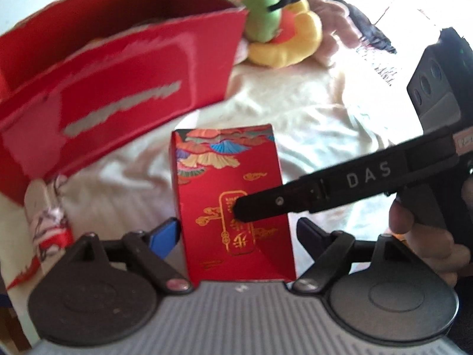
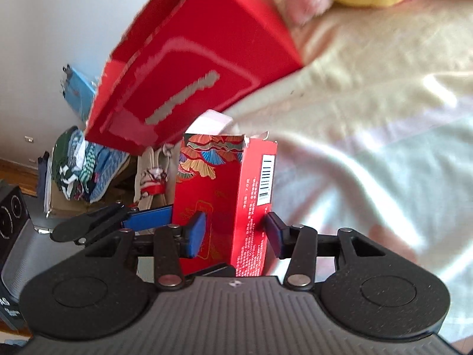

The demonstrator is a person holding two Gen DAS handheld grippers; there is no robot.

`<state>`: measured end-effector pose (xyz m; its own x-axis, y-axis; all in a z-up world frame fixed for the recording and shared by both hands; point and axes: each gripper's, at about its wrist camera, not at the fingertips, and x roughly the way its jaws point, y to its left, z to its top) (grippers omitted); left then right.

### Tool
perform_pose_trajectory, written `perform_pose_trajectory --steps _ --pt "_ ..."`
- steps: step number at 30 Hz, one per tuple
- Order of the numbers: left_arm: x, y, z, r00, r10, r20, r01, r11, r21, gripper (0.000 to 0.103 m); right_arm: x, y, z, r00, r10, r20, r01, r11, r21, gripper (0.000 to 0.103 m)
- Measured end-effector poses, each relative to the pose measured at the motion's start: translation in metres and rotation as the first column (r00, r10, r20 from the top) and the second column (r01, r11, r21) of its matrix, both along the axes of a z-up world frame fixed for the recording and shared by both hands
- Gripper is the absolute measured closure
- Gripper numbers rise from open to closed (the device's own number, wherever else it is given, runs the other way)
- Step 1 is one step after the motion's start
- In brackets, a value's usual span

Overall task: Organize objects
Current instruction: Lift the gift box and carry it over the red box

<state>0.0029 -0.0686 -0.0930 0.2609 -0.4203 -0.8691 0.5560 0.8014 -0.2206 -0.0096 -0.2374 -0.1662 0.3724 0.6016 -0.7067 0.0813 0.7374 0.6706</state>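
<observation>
The small red carton [image 2: 224, 204] is held by the right tool [image 2: 233, 233], whose blue pads [image 2: 196, 233] are pressed against its printed face and its barcoded side. The carton is carried upright, its long axis running forward along the tool's fingers, its torn top end farthest from the tool. In the left wrist view the same carton [image 1: 230, 204] is seen standing between the jaws of the left tool [image 1: 236, 230], which are spread wide; the pad on one side is just beside the carton edge, the other is clearly apart, so no grip is judged there. The large red open box [image 2: 192, 68] lies ahead of and above the right tool, slightly to its left, on the bed [image 2: 369, 118]. The coming move is judged to turn on that forward gap, and the right tool is the one bearing the load.
</observation>
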Motion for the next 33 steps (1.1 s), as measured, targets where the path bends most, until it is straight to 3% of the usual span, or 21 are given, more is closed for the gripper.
perform_pose_trajectory --steps 9,20,26,33 --pt "0.006 -0.027 0.038 0.994 -0.064 0.09 0.073 0.993 -0.091 0.02 -0.012 -0.029 0.045 0.985 -0.108 0.135 0.113 0.993 -0.03 0.056" --pt "0.02 -0.026 0.106 0.967 -0.044 0.252 0.085 0.984 -0.156 0.02 0.001 -0.034 0.098 0.932 -0.151 0.33 0.164 0.986 -0.014 0.056" --pt "0.04 -0.024 0.134 0.944 -0.003 0.331 0.051 0.989 -0.137 0.02 0.032 -0.031 0.117 0.91 -0.142 0.389 0.144 0.989 0.023 0.056" --pt "0.076 -0.005 0.149 0.928 0.086 0.361 -0.058 0.994 -0.088 0.02 0.089 -0.011 0.124 0.903 -0.07 0.424 0.061 0.998 0.033 0.056"
